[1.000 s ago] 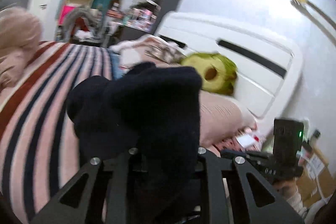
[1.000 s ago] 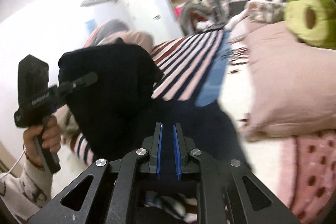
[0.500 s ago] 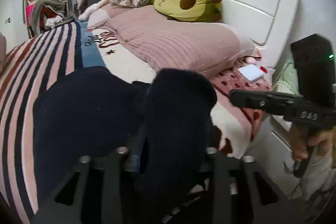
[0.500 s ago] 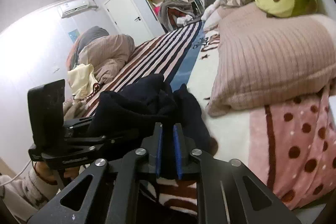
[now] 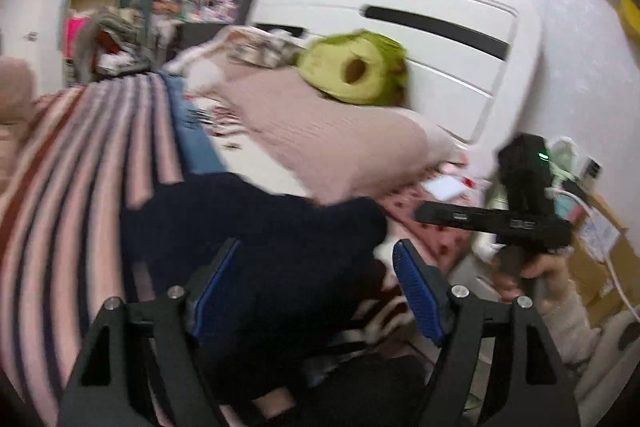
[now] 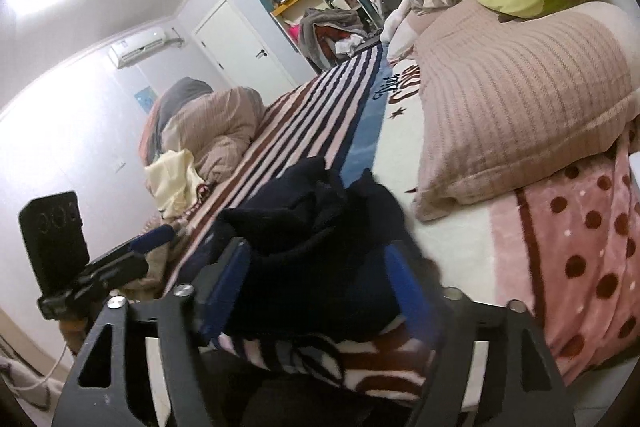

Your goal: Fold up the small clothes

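Two tools frame one dark navy garment, which we see lying bunched on the striped blanket of the bed. On our left tool the jaws are opening; the garment sits between and ahead of the blue pads, and the right pad stands clear of the cloth. On our right tool the jaws are likewise opening, with the garment heaped between them and just ahead. Beyond the garment, to the right of both tools, lies a pink pillow.
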`<action>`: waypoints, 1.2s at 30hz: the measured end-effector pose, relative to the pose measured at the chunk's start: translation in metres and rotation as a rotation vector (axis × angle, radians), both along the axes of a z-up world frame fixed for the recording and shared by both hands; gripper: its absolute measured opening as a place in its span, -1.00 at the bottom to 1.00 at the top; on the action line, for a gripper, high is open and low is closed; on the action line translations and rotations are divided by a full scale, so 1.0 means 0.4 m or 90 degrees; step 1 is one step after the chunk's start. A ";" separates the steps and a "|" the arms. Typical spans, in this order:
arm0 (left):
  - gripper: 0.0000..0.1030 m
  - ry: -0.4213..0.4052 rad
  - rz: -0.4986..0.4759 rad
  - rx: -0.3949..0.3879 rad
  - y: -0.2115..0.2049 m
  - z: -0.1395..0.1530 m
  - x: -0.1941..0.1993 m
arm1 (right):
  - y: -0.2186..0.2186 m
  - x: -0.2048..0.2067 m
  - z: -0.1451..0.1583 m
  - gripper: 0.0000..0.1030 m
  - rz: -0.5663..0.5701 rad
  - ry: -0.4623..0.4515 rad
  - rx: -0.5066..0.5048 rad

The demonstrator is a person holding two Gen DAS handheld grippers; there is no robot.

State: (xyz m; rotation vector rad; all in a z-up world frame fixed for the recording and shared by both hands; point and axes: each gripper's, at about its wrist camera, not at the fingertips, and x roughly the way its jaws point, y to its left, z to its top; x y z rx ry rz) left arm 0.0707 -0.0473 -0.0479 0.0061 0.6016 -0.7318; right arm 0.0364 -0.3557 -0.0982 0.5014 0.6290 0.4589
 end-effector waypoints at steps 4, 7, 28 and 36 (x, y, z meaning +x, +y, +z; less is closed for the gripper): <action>0.45 0.002 0.083 -0.001 0.134 -0.002 0.008 | 0.065 0.003 -0.017 0.85 0.056 0.026 0.081; 0.45 0.014 0.116 -0.023 0.203 -0.017 0.011 | 0.143 0.035 -0.053 0.85 0.112 0.078 0.111; 0.45 0.058 0.130 -0.046 0.249 -0.092 0.025 | 0.105 0.066 0.000 -0.73 -0.046 -0.034 -0.003; 0.45 0.088 0.084 -0.056 0.167 -0.099 0.061 | 0.055 0.076 -0.148 -0.53 -0.033 0.100 -0.019</action>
